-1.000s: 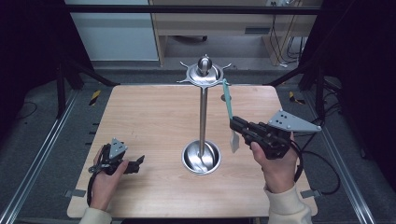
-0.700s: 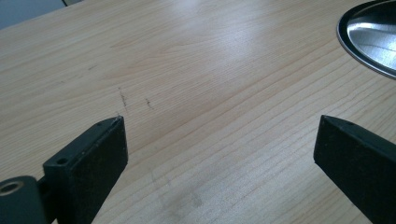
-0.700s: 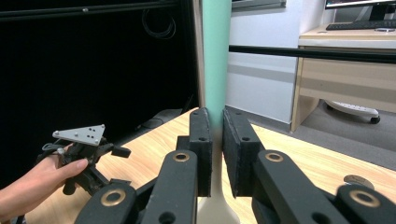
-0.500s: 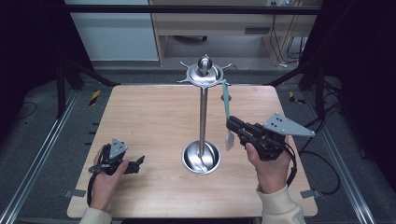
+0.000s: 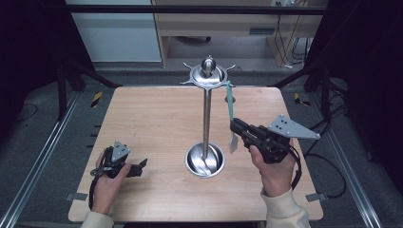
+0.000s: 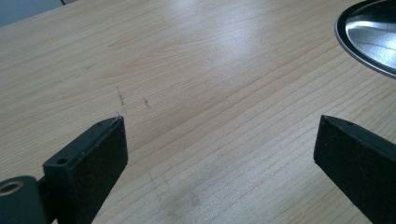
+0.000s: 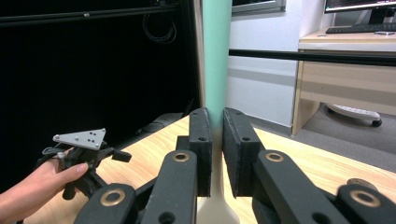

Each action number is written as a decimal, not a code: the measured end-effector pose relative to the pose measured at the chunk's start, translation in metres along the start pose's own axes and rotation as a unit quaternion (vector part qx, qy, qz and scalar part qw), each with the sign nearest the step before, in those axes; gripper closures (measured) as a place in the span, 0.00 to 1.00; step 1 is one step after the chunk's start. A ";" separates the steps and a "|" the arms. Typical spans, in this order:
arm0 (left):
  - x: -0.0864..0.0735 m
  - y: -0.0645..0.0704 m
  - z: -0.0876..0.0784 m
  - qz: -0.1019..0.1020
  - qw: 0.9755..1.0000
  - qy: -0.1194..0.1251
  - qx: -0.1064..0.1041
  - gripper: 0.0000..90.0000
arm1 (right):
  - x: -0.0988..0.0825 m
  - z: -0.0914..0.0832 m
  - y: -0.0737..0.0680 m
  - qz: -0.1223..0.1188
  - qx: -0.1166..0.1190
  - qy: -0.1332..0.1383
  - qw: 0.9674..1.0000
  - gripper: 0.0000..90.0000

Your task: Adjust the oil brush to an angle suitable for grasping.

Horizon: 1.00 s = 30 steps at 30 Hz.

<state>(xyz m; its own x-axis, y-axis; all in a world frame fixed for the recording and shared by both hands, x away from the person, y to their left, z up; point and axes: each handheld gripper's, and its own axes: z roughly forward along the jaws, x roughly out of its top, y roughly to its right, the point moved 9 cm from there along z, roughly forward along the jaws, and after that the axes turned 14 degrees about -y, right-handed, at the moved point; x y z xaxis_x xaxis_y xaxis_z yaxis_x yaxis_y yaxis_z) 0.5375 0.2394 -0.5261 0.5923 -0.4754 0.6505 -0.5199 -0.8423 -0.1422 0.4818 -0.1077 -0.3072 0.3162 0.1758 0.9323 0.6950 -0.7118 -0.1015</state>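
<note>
The wooden table (image 5: 157, 118) carries the steel utensil stand (image 5: 206, 118) at its centre, unmoved since the earlier frames. The right gripper (image 5: 234, 126), at 3 o'clock from the stand's base, has slid slightly toward the base and stays clamped on the mint-handled spatula (image 5: 230, 111) hanging from the top ring. The left gripper (image 5: 141, 165), at 8 o'clock, rests released with nothing between its 2 jaws.

The high view looks down and forward from above the person's side, far enough to see the whole table (image 5: 157, 109). The left gripper view sits very close to the wood, with the stand's metal base (image 6: 369, 37) at two o'clock. The right gripper view looks level across the table toward twelve o'clock. All three see the tabletop.
</note>
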 end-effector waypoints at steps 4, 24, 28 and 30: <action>0.000 0.000 0.000 -0.001 1.000 0.000 0.000 0.03 | 0.000 0.000 0.000 0.000 0.000 0.000 1.000 0.91; 0.000 0.001 0.001 0.001 1.000 -0.001 -0.005 0.03 | 0.000 0.002 -0.001 0.002 0.003 0.002 1.000 0.91; 0.000 0.002 0.001 0.002 1.000 -0.001 -0.004 0.03 | 0.000 0.002 -0.001 -0.001 0.004 0.001 1.000 0.91; 0.000 0.002 0.001 0.003 1.000 -0.003 -0.005 0.03 | 0.000 0.002 -0.001 -0.001 0.004 0.001 1.000 0.91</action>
<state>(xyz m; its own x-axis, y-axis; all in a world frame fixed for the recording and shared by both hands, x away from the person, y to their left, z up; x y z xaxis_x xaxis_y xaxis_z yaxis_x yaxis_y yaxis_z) 0.5369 0.2373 -0.5277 0.5928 -0.4820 0.6452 -0.5299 -0.8367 -0.1381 0.4825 -0.1061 -0.3076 0.3130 0.1758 0.9333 0.7010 -0.7058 -0.1021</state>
